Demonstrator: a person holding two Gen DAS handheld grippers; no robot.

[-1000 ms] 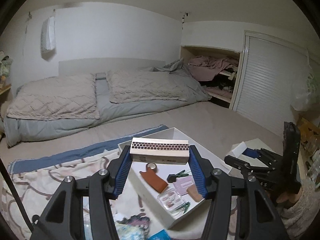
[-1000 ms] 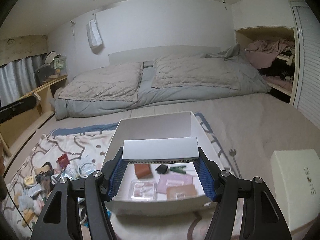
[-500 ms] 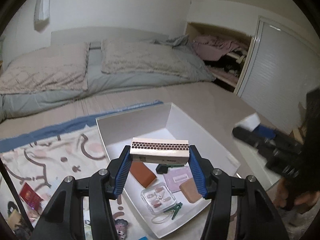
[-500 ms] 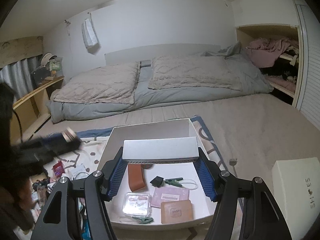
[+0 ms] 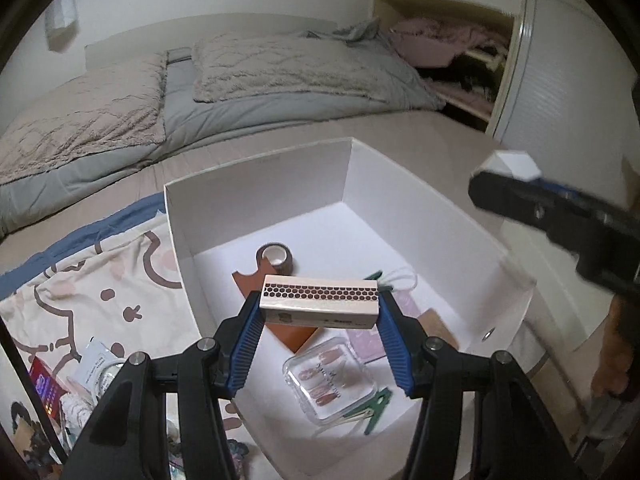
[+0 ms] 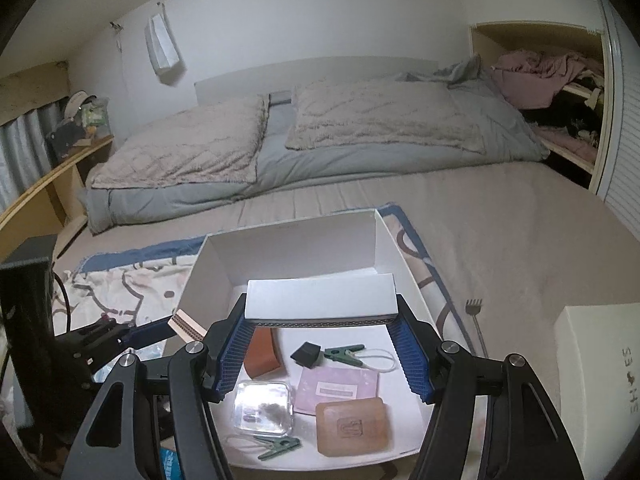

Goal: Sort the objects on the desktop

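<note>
Left gripper (image 5: 319,334): black frame, blue ribbed pads, holding a tan matchbox (image 5: 319,300) with a brown honeycomb strip on top. Right gripper (image 6: 321,346): same black/blue, holding a white box (image 6: 320,297) with a grey mesh edge. Centre frame: white carton (image 5: 404,200) with a brown tape roll (image 5: 275,257), rust-orange pouch (image 6: 262,350), green clips (image 6: 344,352), pink card (image 6: 340,390), tan soap-like block (image 6: 353,426), clear case (image 5: 330,376) of pinkish nails. Lower left: cream blanket (image 5: 92,284), brown doodles, blue border. Top: grey-beige quilted bedding (image 6: 360,120).
</note>
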